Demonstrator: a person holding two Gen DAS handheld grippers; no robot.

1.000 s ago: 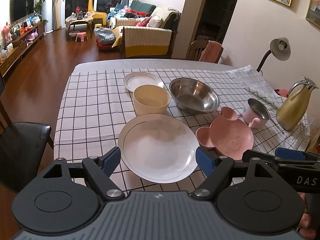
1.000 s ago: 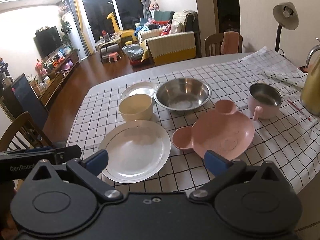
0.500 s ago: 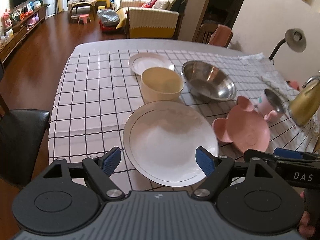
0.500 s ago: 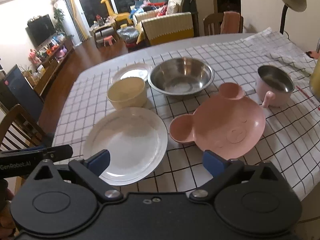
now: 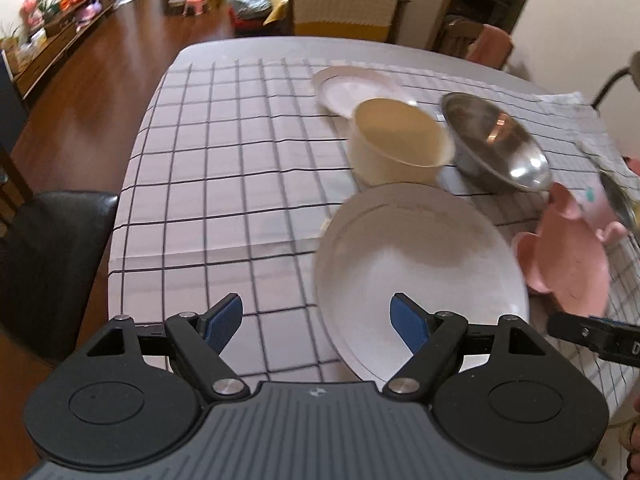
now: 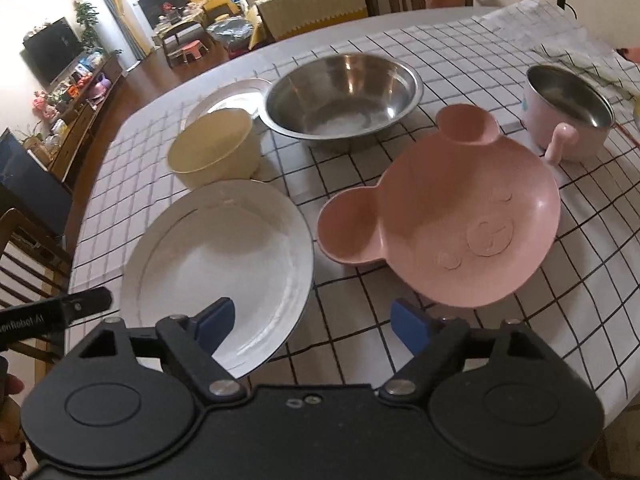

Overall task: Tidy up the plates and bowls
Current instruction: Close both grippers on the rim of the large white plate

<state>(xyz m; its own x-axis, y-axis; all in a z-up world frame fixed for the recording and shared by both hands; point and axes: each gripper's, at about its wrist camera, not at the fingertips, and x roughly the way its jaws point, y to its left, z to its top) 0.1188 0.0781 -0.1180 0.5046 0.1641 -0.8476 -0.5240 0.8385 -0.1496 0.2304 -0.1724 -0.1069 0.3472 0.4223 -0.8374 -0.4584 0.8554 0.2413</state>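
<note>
Sitting near the front edge of the table [image 6: 500, 360], the big plate [image 6: 224, 256] is white and lies flat on the checked cloth [image 5: 224, 184]. The pink bear dish [image 6: 460, 224] lies just beside it, toward the right edge. Behind the big plate stands the cream bowl [image 6: 216, 156], close to the plate's rim; if they touch cannot be told. The small plate [image 6: 232, 100] lies behind the cream bowl, nearer the far edge, and the bowl hides part of it. The steel bowl [image 6: 344, 92] sits just beside the cream bowl, behind the bear dish. The pink cup [image 6: 568, 116], with steel inside, stands near the right edge, close behind the bear dish.

The left gripper [image 5: 316, 320] hangs over the front edge, tipped down. Its blue fingers [image 5: 222, 322] stand apart, with the left rim of the big plate between them, and nothing is held. The right gripper [image 6: 312, 326] is tipped down too. Its jaws are closing, but they are still wide apart, with the right rim of the big plate and bare cloth between them. Its fingers press on nothing.
</note>
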